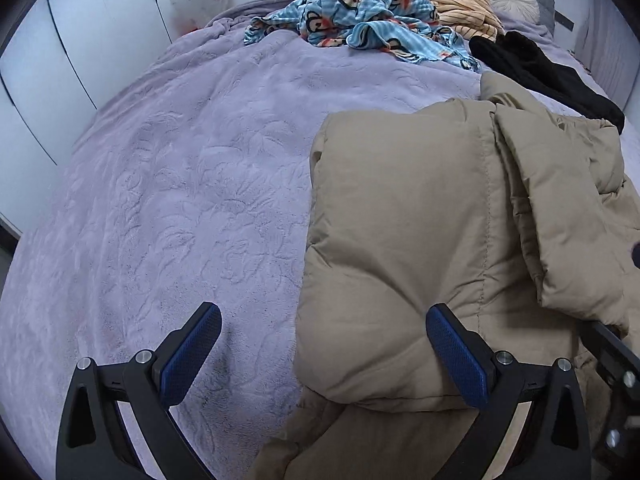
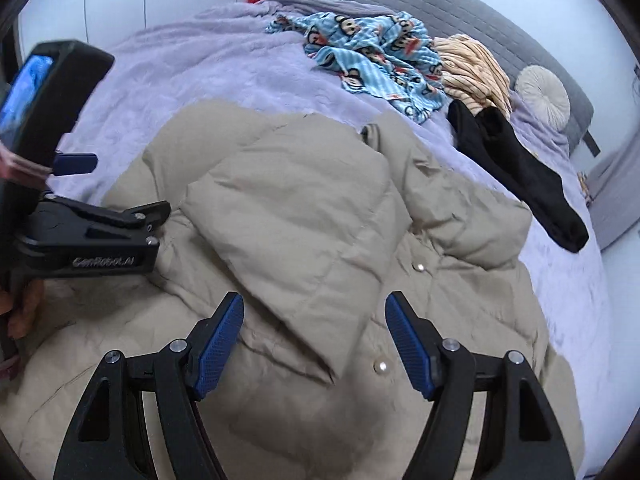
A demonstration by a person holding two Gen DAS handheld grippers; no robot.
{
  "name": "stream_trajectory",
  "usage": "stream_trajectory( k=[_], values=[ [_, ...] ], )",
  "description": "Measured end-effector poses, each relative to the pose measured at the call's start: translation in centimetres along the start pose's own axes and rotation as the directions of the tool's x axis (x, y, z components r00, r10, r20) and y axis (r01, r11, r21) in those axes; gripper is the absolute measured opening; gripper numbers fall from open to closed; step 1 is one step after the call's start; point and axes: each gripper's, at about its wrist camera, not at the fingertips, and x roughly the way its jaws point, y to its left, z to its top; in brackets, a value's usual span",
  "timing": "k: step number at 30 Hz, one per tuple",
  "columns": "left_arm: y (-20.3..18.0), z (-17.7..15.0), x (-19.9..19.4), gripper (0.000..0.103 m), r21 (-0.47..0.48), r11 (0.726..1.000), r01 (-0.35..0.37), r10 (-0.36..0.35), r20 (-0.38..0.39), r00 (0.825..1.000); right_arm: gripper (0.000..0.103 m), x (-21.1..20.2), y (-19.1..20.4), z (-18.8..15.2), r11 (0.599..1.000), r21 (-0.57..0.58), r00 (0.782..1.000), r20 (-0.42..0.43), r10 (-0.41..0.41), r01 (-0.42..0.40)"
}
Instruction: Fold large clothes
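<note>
Tan coat (image 2: 320, 208) mid-frame on bed (image 1: 160, 184), left gripper (image 1: 324, 344) wide, empty, right gripper (image 2: 314, 340) wide, empty

Tan puffer jacket (image 1: 420, 240) cut off by the bottom and right edges in the left wrist view, lower hem out of frame; in the right wrist view its near part runs under the right gripper (image 2: 314, 344) and off the bottom edge; left gripper (image 2: 132, 220) only partly seen there, its body cut by the left edge and blurred; black garment (image 2: 520, 172) folds unreadable; round cushion (image 2: 542, 96) soft, detail lost.
</note>
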Motion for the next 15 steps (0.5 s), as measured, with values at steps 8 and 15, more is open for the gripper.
stream_trajectory(
  k=[8,15],
  values=[
    [0.8,1.5,0.7,0.103,-0.022,0.994,0.104,-0.105,-0.048,0.993,0.076,2.5,-14.2,-2.5,0.785,0.618,0.999,0.032,0.019,-0.034],
    [6.4,7.6,5.1,0.102,-0.358,0.844,0.4,-0.454,-0.077,0.888,0.014,9.0,-20.3,-9.4,0.363,0.894,0.93,0.136,0.341,-0.264]
  ],
)
